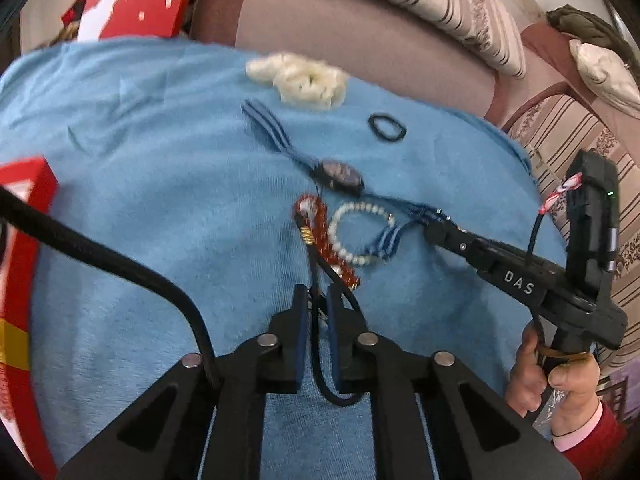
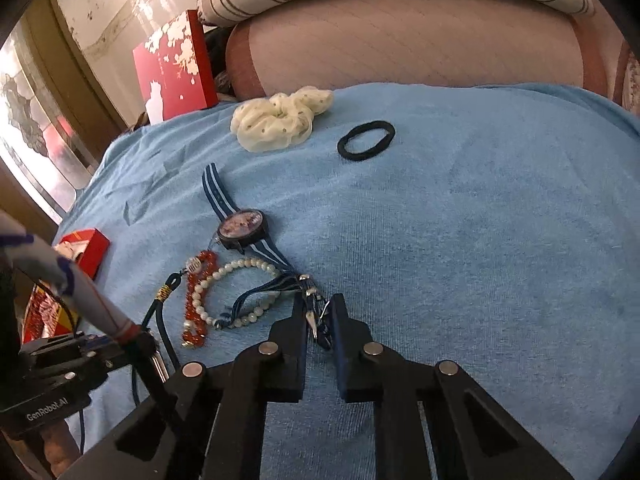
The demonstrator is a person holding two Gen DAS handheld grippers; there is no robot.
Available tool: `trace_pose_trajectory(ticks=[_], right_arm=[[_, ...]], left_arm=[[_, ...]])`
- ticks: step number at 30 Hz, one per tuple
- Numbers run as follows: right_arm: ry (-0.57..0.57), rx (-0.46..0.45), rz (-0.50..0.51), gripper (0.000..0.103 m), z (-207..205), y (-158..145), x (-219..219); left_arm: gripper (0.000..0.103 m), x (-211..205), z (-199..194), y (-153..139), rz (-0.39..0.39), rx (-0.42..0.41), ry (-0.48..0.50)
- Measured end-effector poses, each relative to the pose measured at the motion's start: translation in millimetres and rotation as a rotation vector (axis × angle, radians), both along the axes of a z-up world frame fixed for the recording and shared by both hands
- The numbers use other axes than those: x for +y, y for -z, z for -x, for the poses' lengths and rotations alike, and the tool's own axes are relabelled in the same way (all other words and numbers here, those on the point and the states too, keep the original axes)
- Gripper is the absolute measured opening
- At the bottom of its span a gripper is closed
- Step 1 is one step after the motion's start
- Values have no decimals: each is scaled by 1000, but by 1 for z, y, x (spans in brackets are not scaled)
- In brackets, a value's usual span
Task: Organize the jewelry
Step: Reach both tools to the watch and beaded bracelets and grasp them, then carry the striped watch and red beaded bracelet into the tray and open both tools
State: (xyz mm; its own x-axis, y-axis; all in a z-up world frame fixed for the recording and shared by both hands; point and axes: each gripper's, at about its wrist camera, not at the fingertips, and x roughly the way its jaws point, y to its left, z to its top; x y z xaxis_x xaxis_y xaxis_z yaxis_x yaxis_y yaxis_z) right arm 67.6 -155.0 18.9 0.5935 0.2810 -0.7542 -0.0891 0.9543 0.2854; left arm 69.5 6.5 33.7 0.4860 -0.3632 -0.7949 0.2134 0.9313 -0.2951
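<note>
A blue-striped watch [image 2: 242,228] lies on the blue towel [image 2: 480,240], also in the left wrist view [image 1: 340,174]. Its buckle end [image 2: 314,308] sits between the fingers of my right gripper [image 2: 318,312], which is nearly shut around it; the right gripper also shows from the side [image 1: 430,232]. A pearl bracelet [image 2: 236,276] [image 1: 360,236] and a red bead bracelet [image 2: 196,300] [image 1: 320,236] lie beside the strap. My left gripper [image 1: 318,300] is shut on a dark cord [image 1: 316,268] with a gold wrap [image 2: 162,294].
A cream scrunchie [image 2: 280,118] and a black hair tie [image 2: 366,138] lie farther back on the towel. A red floral box [image 2: 176,64] stands at the back left; a small red box [image 2: 86,250] sits at the left edge. A sofa cushion [image 2: 400,44] lies behind.
</note>
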Motion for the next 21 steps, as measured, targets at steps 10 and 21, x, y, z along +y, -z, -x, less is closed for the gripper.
trace_pose_trajectory(ticks=[10,21], right_arm=[[22,-88,-49,9,29,-42,0],[1,-175,-20,9,62,-103,29]], left_arm=[[4,44,29,-63,24,-166,-92],[4,130,70,-93,39,-221,-261]])
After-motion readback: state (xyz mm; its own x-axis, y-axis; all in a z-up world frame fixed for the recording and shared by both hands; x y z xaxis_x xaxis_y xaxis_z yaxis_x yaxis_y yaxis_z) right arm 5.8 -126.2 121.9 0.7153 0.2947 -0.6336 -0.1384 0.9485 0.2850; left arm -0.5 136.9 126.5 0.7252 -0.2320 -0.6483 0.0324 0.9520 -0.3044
